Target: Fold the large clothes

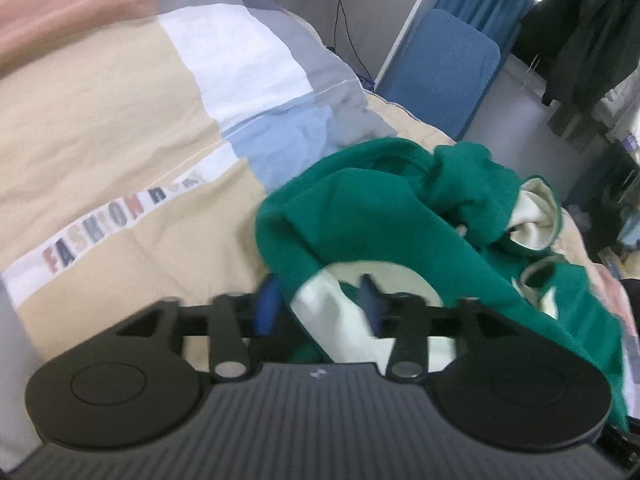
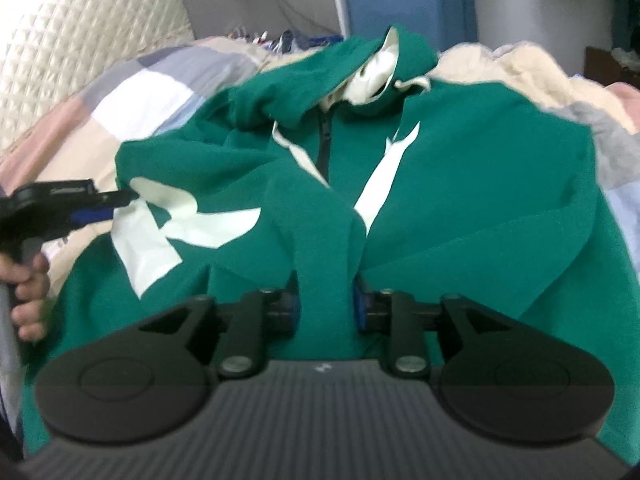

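We hold green hoodie (image 2: 460, 184) fold in right gripper (image 2: 326, 300), pinching; left gripper (image 1: 320, 304) spread around hem; regrip firmly first.

The left hand-held gripper (image 1: 320, 300) points forward and down, its two blue-padded fingers (image 1: 267, 307) standing well apart, with a fold of white and green cloth lying loose between them. In the right wrist view it reaches in from the left edge, a bare hand (image 2: 25, 284) wrapped round its grip. The right hand-held gripper (image 2: 326, 300) also tilts downward, its fingers (image 2: 362, 304) part open on either side of a ridge of green cloth; whether the pads press it cannot be told.
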A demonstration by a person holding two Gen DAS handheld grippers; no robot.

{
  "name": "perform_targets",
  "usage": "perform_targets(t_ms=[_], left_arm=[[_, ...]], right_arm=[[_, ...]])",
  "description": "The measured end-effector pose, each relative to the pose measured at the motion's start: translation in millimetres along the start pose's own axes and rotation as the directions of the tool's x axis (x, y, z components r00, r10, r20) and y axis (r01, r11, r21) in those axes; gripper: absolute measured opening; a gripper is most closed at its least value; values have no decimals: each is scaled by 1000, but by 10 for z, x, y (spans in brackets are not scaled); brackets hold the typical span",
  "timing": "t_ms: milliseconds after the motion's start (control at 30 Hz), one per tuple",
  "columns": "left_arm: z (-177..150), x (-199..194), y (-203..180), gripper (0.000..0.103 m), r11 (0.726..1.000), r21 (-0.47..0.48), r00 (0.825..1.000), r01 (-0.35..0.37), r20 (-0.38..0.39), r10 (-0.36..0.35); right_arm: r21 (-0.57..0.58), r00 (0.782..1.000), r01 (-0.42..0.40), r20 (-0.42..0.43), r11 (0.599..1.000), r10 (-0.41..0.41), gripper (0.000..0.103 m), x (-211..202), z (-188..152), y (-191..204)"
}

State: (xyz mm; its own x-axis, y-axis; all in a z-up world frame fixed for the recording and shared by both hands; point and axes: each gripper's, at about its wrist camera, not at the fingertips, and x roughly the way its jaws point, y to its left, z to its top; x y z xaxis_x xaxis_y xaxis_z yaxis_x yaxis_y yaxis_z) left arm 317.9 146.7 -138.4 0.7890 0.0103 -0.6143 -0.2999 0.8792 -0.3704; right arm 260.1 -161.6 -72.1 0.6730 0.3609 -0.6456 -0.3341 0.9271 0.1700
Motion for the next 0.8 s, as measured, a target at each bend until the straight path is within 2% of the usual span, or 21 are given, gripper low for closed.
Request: perform_targets(t_ms=[67, 100, 233, 300, 367, 433, 533, 700, 800], left_arm=[[-42, -140, -57, 56, 1000, 5, 1000, 18, -3, -18], [-59, -202, -100, 56, 999, 11, 999, 32, -3, -32], [-160, -499, -362, 56, 995, 62, 997, 80, 20, -81], [-248, -604, -509, 56, 985, 91, 989, 145, 15, -147], [-349, -652, -649, 56, 976, 113, 982, 184, 13, -187], [-441, -631, -790, 56, 968, 161, 981, 191, -5, -192], [-566, -533, -896, 56, 964, 208, 986, 168, -29, -165], [-715, -219, -814, 56, 968, 202, 986, 146, -113, -125], [-798, -63, -749, 55, 974, 182, 982, 135, -158, -107]], right_arm=[[10, 1000, -2, 25, 1000, 2, 48, -89, 8, 10], [5, 999, -6, 39, 1000, 6, 50, -136, 10, 32], [-39, 991, 2, 135, 999, 3, 49, -401, 3, 145], [-58, 983, 13, 183, 998, -3, 48, -518, -18, 199], [-53, 981, -3, 193, 999, 13, 49, -592, -41, 215], [-59, 982, -20, 187, 998, 30, 48, -612, -57, 222], [-70, 989, 1, 150, 998, 10, 46, -526, -88, 220], [-38, 998, 27, 53, 999, -25, 43, -246, -164, 132], [-35, 1000, 16, 14, 999, -16, 43, -99, -199, 117]])
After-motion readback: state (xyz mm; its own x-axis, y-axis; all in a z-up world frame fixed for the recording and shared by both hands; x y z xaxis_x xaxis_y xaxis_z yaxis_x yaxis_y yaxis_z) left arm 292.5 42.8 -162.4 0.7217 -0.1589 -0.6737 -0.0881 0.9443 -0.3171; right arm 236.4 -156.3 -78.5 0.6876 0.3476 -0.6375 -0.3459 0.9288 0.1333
